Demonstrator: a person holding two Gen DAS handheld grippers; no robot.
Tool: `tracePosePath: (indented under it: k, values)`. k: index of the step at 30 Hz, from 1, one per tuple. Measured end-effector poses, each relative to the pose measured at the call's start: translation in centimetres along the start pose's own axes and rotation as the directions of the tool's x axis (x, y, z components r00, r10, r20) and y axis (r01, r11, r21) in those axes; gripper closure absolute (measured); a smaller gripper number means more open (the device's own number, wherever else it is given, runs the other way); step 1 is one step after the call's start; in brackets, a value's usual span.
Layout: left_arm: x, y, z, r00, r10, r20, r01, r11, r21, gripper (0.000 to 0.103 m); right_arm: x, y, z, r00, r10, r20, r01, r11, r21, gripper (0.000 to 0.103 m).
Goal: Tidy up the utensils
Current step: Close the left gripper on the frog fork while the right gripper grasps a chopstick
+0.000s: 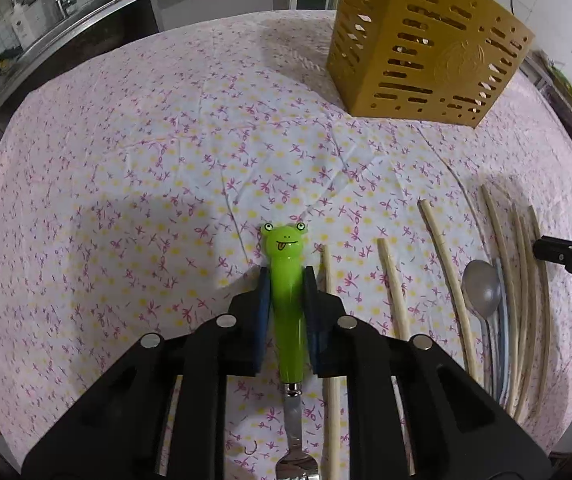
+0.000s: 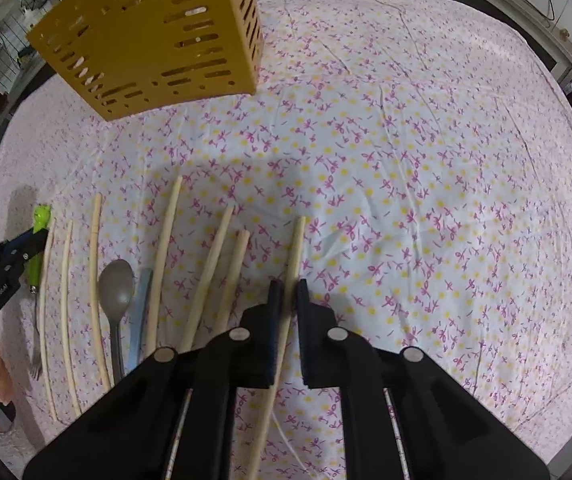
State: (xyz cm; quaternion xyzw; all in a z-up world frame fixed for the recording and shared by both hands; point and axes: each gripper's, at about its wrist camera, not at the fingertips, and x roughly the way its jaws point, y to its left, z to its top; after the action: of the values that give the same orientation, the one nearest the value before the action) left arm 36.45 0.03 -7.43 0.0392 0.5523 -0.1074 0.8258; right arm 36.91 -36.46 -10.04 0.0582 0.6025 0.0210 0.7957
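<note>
The left claw point(image 1: 286, 292) is clamped on the green frog-faced handle of a fork point(image 1: 286, 300), its blue pads pressing the handle from both sides. The grip sits on the thick handle, probably because it gives the pads more to bite on than the thin metal neck; the tines trail back under the claw toward 6 o'clock in the left wrist view. The fork seems to lie on or just above the flowered tabletop point(image 1: 145, 160); which one I cannot tell.

The right claw point(image 2: 288, 304) is closed on a single pale chopstick point(image 2: 296, 248), the one furthest toward 3 o'clock in the row. Its pads meet the stick partway along, leaving the blunt end poking out toward 12 o'clock.

The other utensils lie side by side, roughly parallel, pointing toward 12 o'clock: more chopsticks point(image 2: 161, 256), a grey spoon point(image 2: 115, 280) and a pale blue flat piece just beside it that I cannot identify. Laid out like this, each can be picked singly.

The yellow slotted utensil holder point(image 2: 157, 40) stands upright at 11 o'clock in the right wrist view and at 1 o'clock in the left, well apart from the row. It is likely the destination for both held pieces.

Both claws point steeply downward at the tabletop, side by side, each held over its own utensil
</note>
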Motion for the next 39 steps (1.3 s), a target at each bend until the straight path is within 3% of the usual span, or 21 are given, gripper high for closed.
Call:
tracePosePath:
  k: [10,17,23,26,35,39]
  values:
    - [-2.1,-0.4,-1.7,0.997,0.014,0.073,-0.012,1.000,-0.027,0.089,-1.8,-1.2,-0.2,0.990,0.079,0.118,-0.080,0.997,0.003,0.097]
    - [-6.1,0.0,-2.6,0.982,-0.025,0.186,0.039,0.996,-0.075,0.089,-5.2,-1.8,0.1,0.956,0.100,0.275,-0.104,0.995,0.000,0.097]
    - [-9.3,-1.0,-1.6,0.954,-0.018,0.299,0.041,0.997,-0.070,0.089,-7.7,-1.9,-0.3,0.898,0.157,0.412,-0.164,0.986,-0.020,0.097]
    - [-10.5,-1.7,-1.2,0.939,-0.015,0.344,0.039,0.997,-0.062,0.089,-8.8,-2.2,-0.5,0.855,0.177,0.488,-0.176,0.983,-0.047,0.097]
    - [-12.2,-3.1,0.0,0.910,-0.027,0.413,0.049,0.998,-0.042,0.089,-11.6,-2.4,-0.4,0.752,0.210,0.625,-0.193,0.977,-0.095,0.097]
    - [-13.0,-3.1,0.6,0.899,-0.042,0.435,0.068,0.997,-0.043,0.089,-12.2,-2.1,0.1,0.721,0.209,0.661,-0.182,0.977,-0.110,0.097]
